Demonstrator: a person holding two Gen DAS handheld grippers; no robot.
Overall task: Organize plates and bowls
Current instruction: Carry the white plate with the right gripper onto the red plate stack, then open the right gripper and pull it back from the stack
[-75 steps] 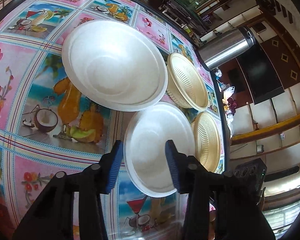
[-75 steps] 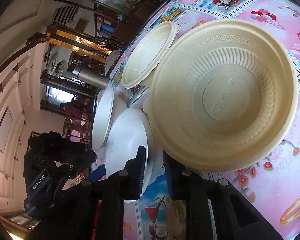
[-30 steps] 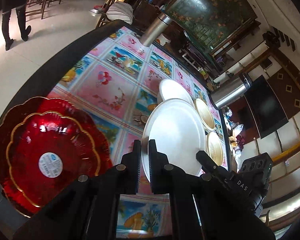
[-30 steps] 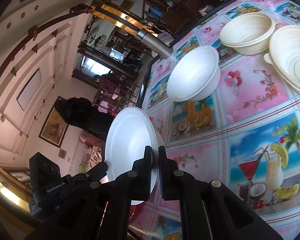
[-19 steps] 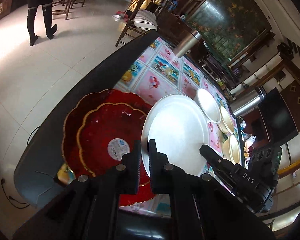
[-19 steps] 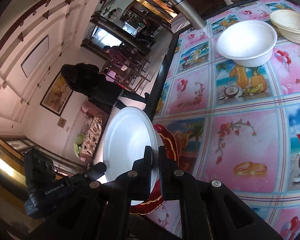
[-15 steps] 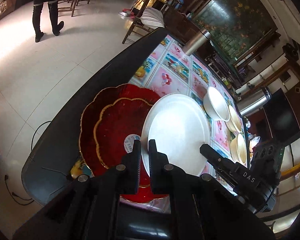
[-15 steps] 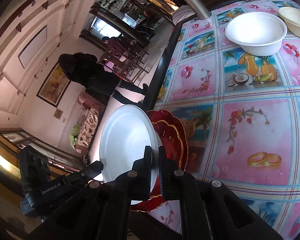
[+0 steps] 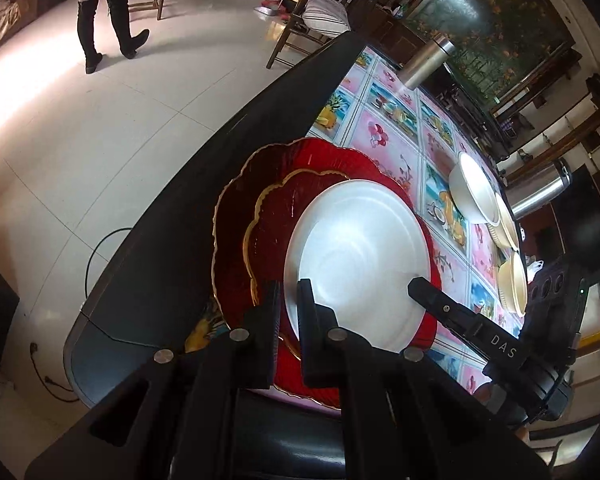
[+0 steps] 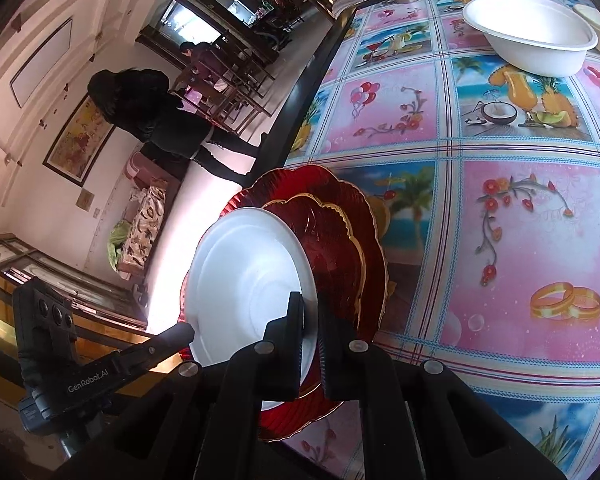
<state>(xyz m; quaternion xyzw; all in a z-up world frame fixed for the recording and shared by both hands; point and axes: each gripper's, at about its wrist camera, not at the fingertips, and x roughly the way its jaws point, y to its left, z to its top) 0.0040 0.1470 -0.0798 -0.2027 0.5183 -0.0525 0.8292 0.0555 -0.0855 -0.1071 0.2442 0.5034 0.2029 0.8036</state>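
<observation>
Plate [image 9: 356, 248], white, thin, light and stiff, probably slick: pinched at opposite rim edges by left gripper [image 9: 288, 300] and right gripper [image 10: 310, 316]. Hovers lower centre over red dishes [image 9: 260, 216]. Best gripped at rim.

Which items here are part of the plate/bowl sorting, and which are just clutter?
Job: white plate, pinched by left gripper and right gripper; red plates; white bowl; beige bowls.

Lying about: steel flasks, floral tablecloth.
</observation>
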